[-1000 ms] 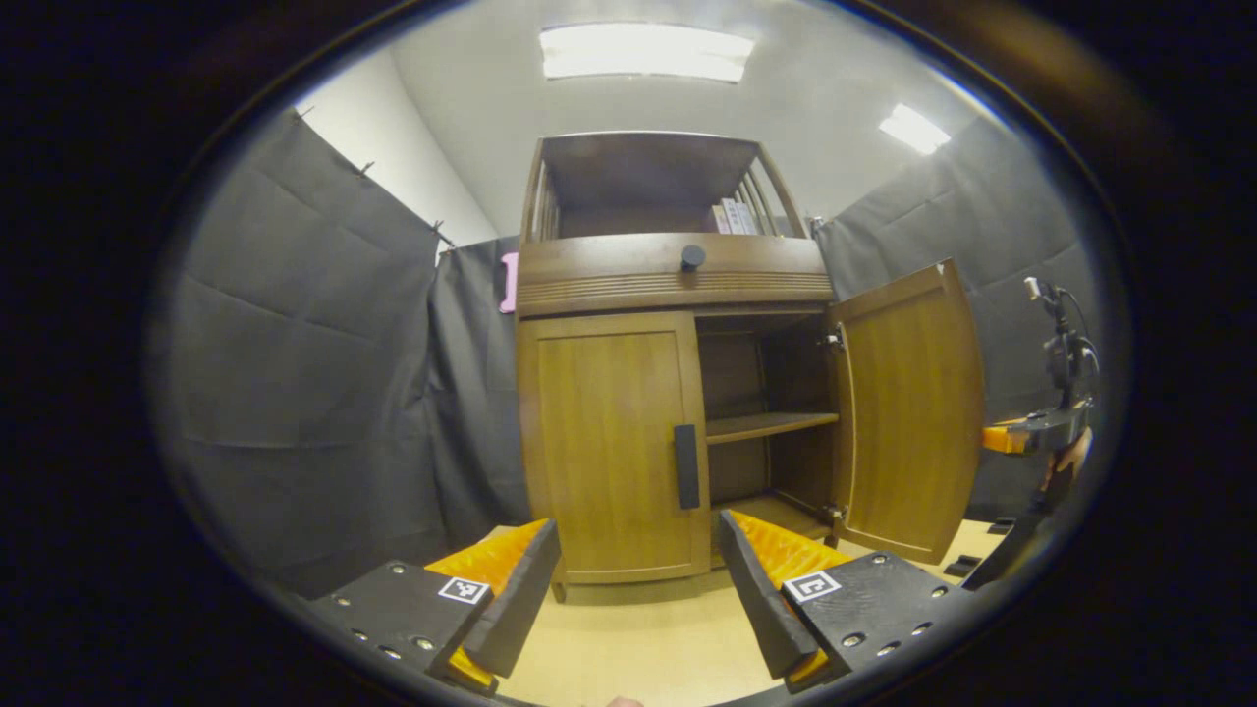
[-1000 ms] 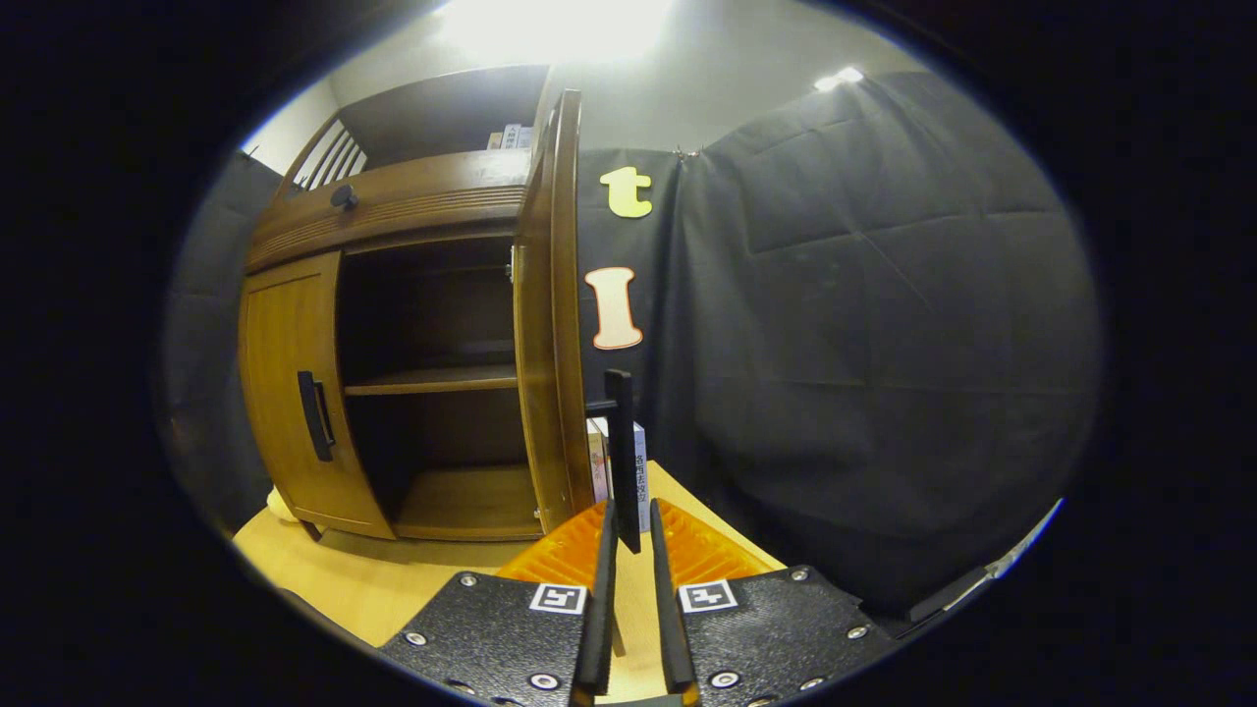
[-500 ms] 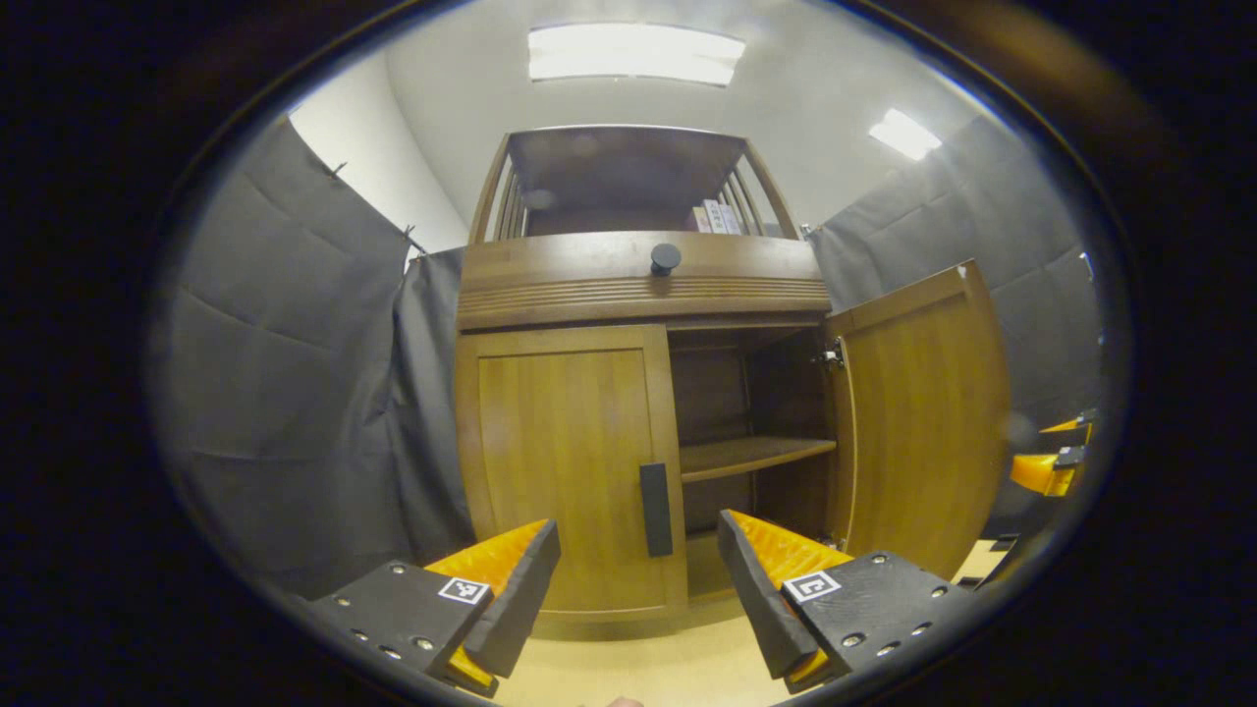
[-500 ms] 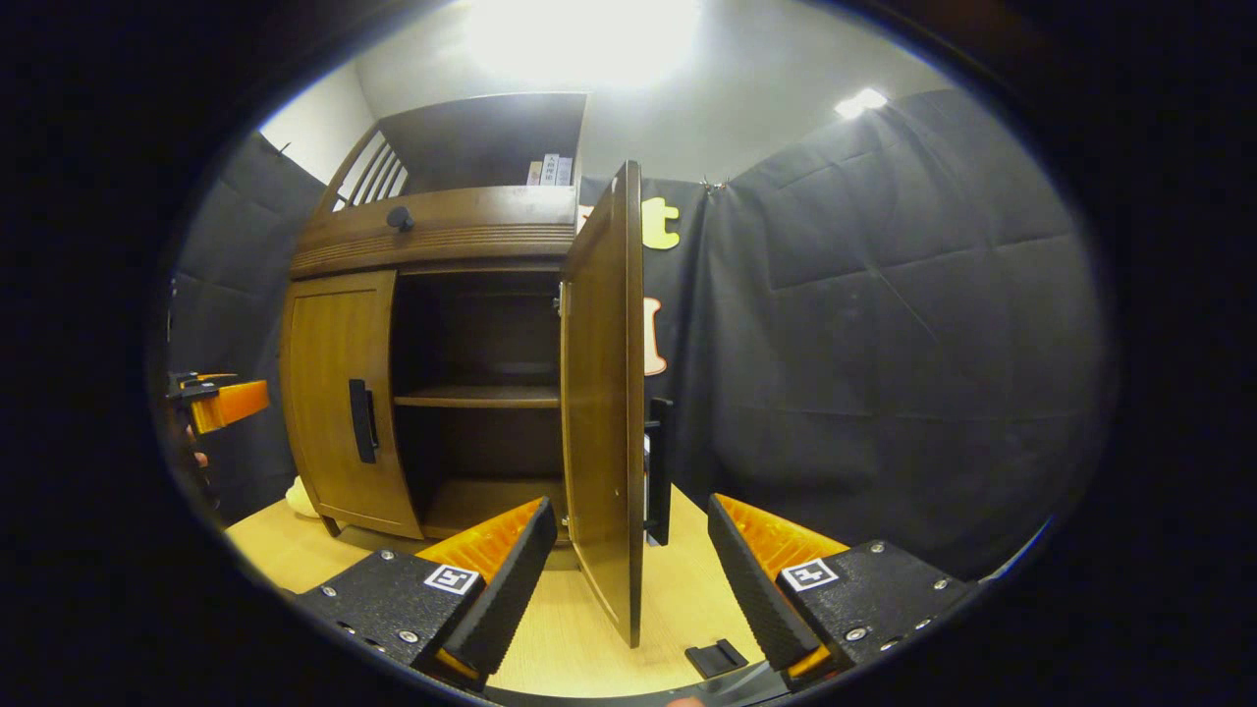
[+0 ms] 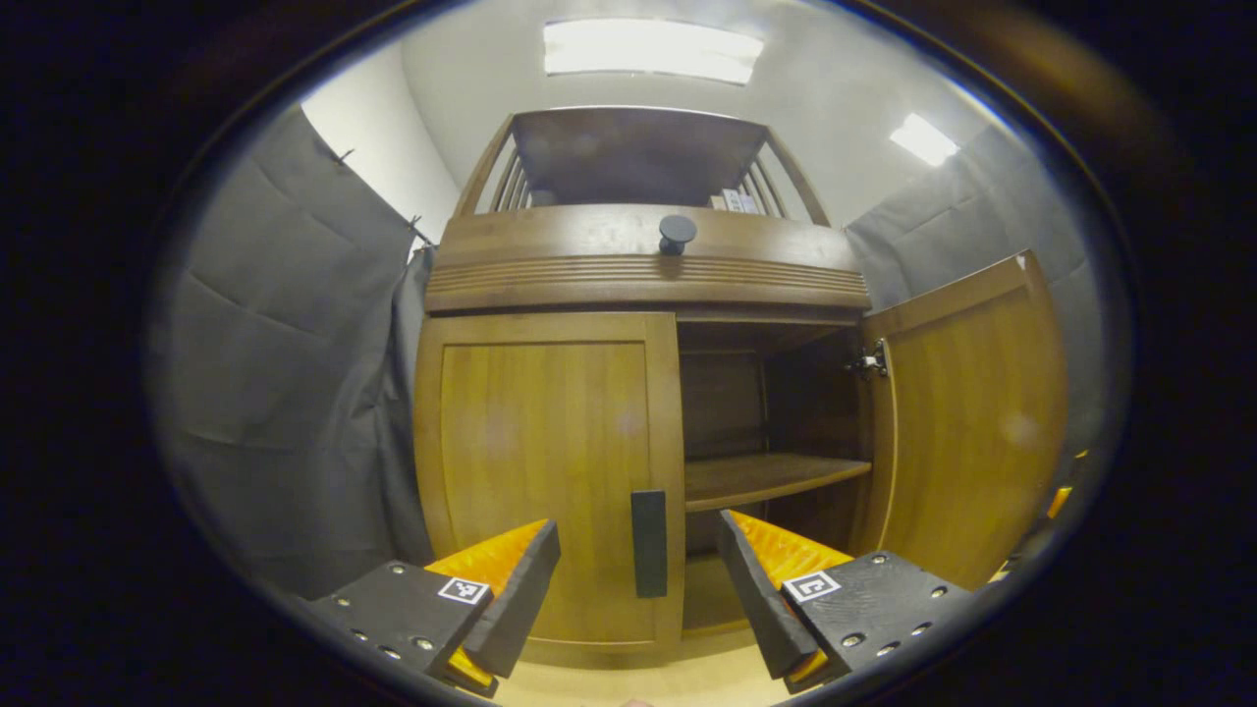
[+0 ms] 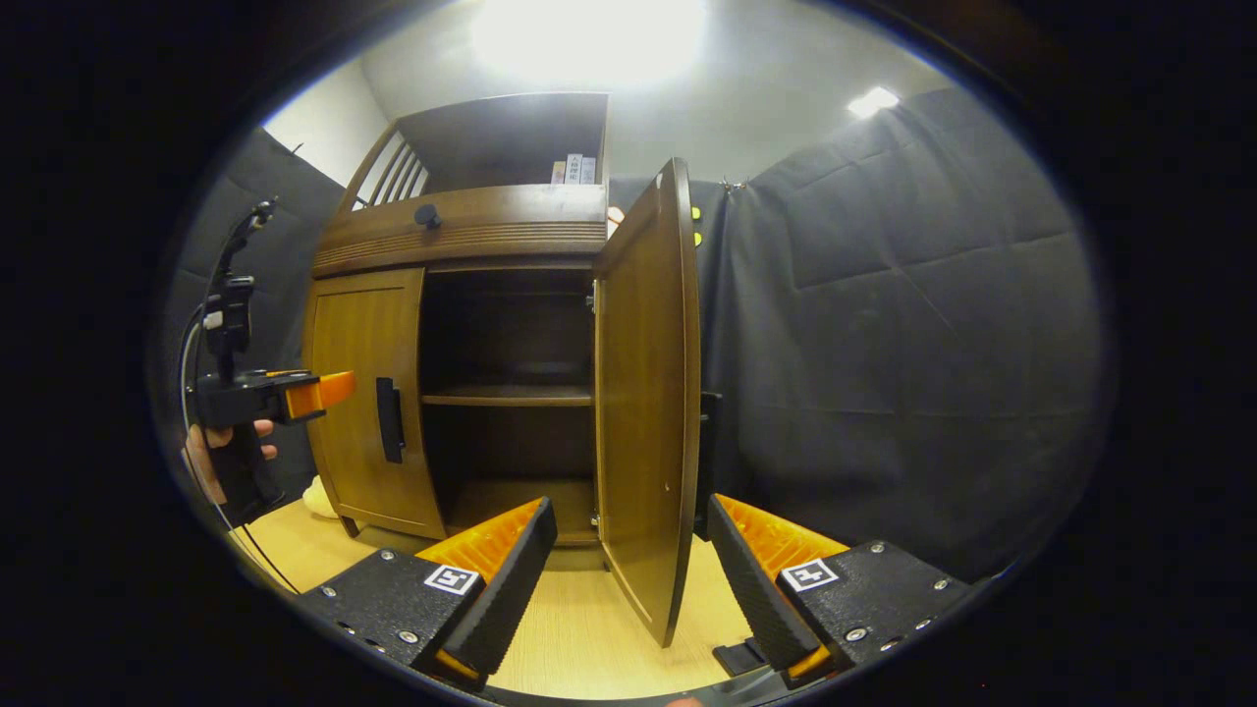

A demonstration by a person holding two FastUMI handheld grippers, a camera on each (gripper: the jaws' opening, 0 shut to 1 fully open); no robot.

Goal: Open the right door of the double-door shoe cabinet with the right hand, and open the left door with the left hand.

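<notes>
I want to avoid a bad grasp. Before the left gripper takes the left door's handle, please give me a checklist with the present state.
1. Right door swung open: ok.
2. Left door closed, waiting: ok.
3. Left gripper open: ok.
4. Handle lined up between its fingers: ok.
5. Fingers around the handle: not ok, short of it.
6. Right gripper open, free of the right door: ok.

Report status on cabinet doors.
Both grippers open, left gripper lined up on left door handle. Right door open, left door shut. Nothing blocking.
</notes>
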